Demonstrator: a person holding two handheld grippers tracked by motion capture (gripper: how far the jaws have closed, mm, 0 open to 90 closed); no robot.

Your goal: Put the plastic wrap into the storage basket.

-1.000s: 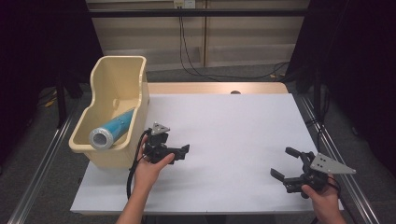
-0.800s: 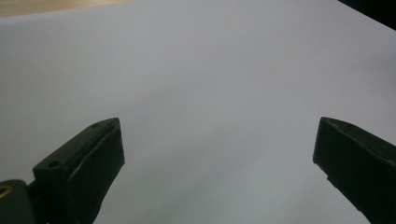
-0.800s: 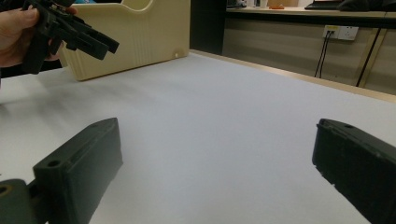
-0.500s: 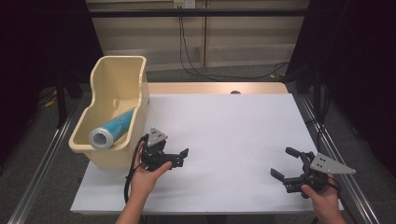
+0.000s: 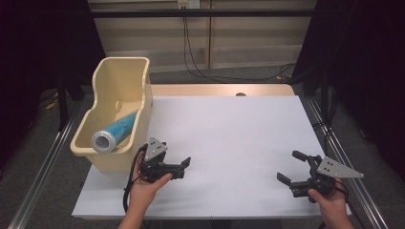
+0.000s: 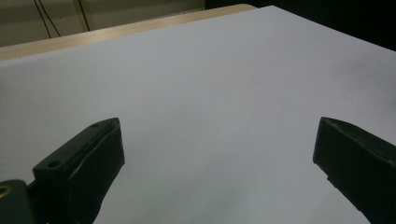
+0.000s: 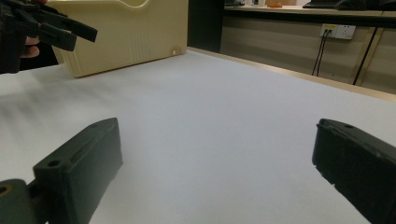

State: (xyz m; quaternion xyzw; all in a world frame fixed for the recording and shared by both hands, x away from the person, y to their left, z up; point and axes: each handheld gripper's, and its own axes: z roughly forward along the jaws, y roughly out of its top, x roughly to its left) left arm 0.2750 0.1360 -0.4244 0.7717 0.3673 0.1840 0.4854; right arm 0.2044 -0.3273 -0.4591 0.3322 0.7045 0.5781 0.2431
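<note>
Inside the cream bin [image 5: 143, 102] a blue tube [image 5: 114, 132] leans, probably light, stiff and smooth; best gripped mid-body. Left claw [image 5: 184, 166] and right claw [image 5: 292, 167] both gape wide, empty, over the table [image 5: 239, 133].

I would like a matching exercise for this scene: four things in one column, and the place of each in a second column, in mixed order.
Things:
1. blue tube
2. left gripper
3. right gripper
4. beige bin

Places:
A. near the table's right front corner
B. at the table's left edge
C. lying inside the bin
D. just in front of the bin, above the white sheet

Pairs: 1-C, 2-D, 3-A, 4-B
</note>
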